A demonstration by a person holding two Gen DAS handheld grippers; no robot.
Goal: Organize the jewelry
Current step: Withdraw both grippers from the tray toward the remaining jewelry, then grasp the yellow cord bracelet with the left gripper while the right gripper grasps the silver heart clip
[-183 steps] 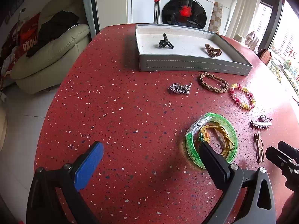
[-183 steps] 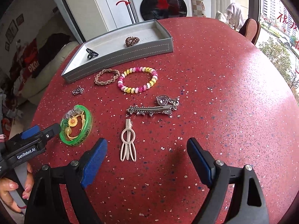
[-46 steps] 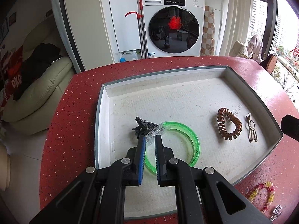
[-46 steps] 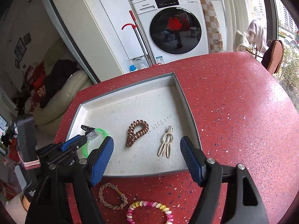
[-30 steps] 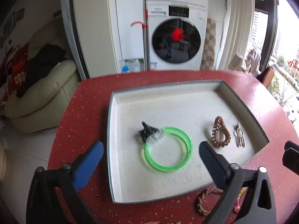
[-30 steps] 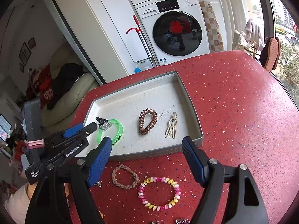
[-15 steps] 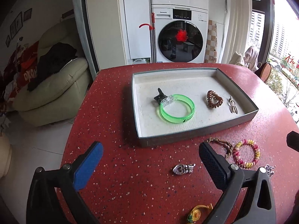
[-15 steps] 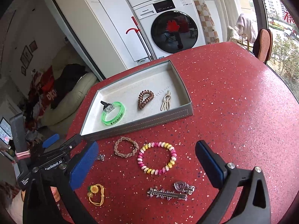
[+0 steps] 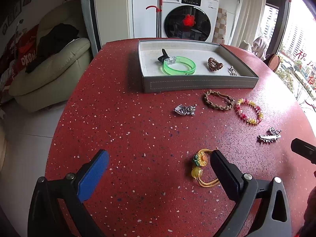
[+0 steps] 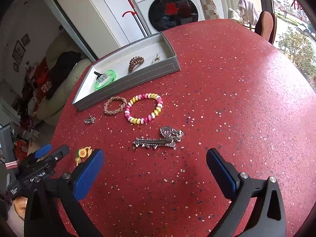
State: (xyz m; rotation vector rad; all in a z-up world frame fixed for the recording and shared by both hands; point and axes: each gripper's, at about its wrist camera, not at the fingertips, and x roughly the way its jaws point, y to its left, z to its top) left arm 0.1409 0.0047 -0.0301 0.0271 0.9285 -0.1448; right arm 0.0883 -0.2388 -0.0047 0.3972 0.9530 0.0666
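I see a red speckled surface [image 9: 122, 130] carrying a grey tray [image 9: 197, 83] at twelve o'clock. At two o'clock lie a brown braided bracelet [image 9: 218, 100] and pink-yellow bead bracelet [image 9: 248, 113]; centre, a silver charm [image 9: 184, 110]; at four, a sunflower hair tie [image 9: 200, 165] and what looks like a silver clip [image 9: 269, 136].

A round red tabletop [image 9: 138, 130] flecked with white and dark specks carries a grey tray with pale stitching [image 9: 197, 83] and an off-white lining. Inside lie a translucent green bangle [image 9: 179, 65] and a coiled brown hair tie [image 9: 214, 64]. Outside sit a braided tan bracelet [image 9: 218, 99], a pink, yellow and white beaded bracelet [image 10: 143, 108], silver clips [image 10: 158, 140] and a yellow sunflower hair tie [image 9: 200, 164].
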